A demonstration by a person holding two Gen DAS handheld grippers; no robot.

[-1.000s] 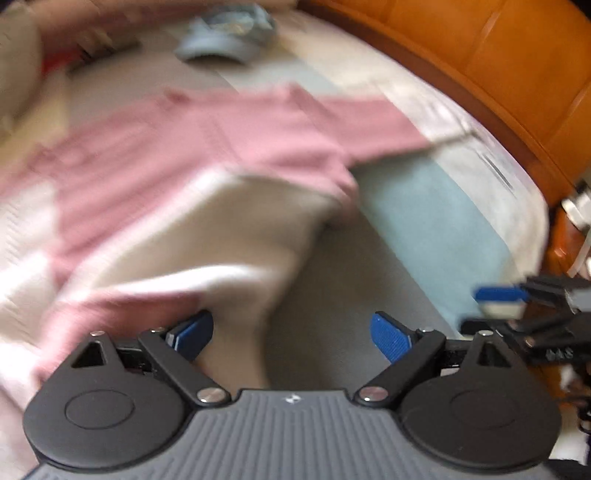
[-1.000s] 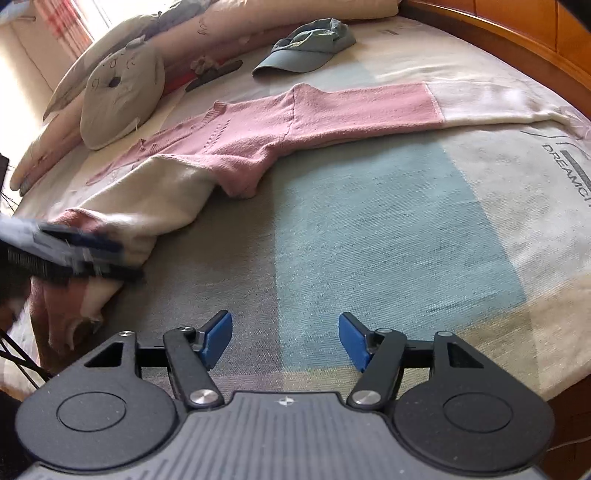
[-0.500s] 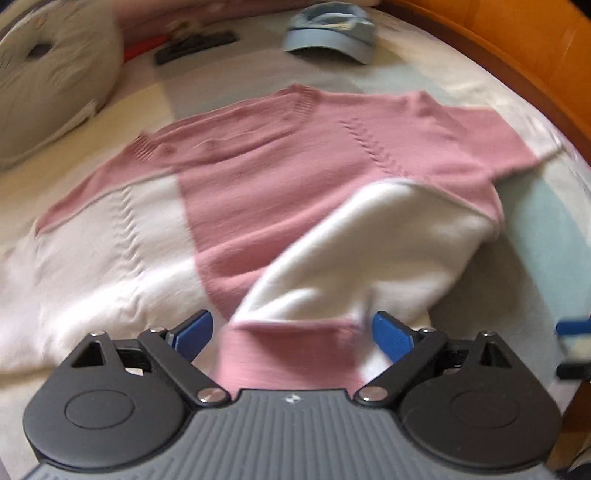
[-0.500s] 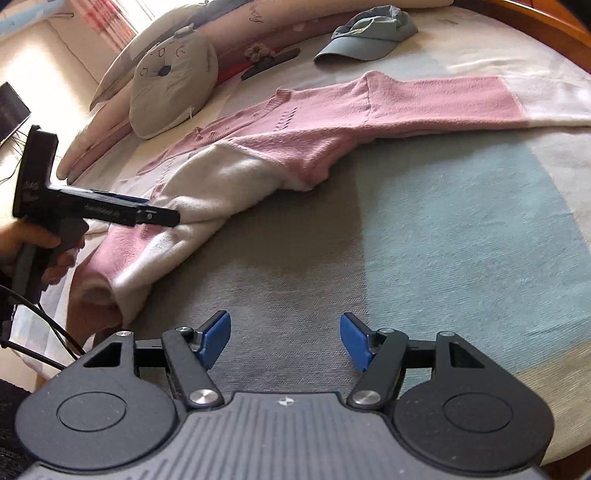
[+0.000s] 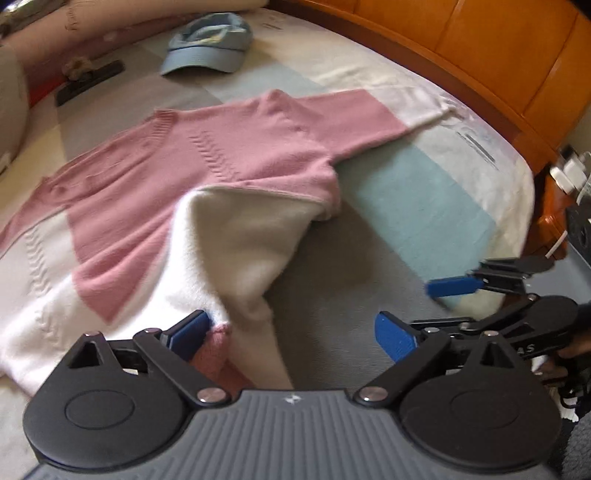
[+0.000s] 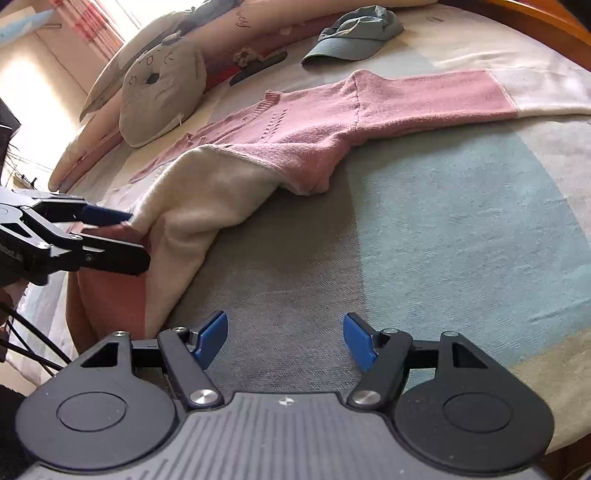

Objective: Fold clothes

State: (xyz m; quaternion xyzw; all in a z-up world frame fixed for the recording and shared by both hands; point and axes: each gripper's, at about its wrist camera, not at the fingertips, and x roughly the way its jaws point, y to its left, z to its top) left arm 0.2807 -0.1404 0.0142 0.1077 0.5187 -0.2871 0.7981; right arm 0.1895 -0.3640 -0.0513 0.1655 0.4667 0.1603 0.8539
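left gripper: jaws wide apart, blue pads angled outward. the left pad touches the hem of the pink and cream knitted sweater; the right pad stands clear over bare bedspread. nothing pinched, so it reads as released. the right wrist view shows this gripper side-on at the raised hem, the cloth lying between its two fingers; contact on the lower finger cannot be told.

right gripper: jaws opening, roughly mid-wide, nothing between them but bedspread. pads touch no cloth. in the left wrist view it sits at the right edge, well apart from the sweater, with a hand partly visible behind it.

sweater lies spread on the bed, neckline toward the pillows. soft fuzzy knit, pink upper body and upper sleeve, cream lower panels, a raised cable pattern down the front. its near right corner is turned up and over, showing a cream underside that forms a draped, tent-like fold. one sleeve stretches flat toward the wooden headboard, pink turning cream at the cuff end.

bedspread: flat woven cloth in grey, pale teal and beige blocks, fine ribbed texture.

beyond the sweater: a blue-grey fabric baseball cap, a grey rounded plush cushion with a stitched face, and long pale pillows.
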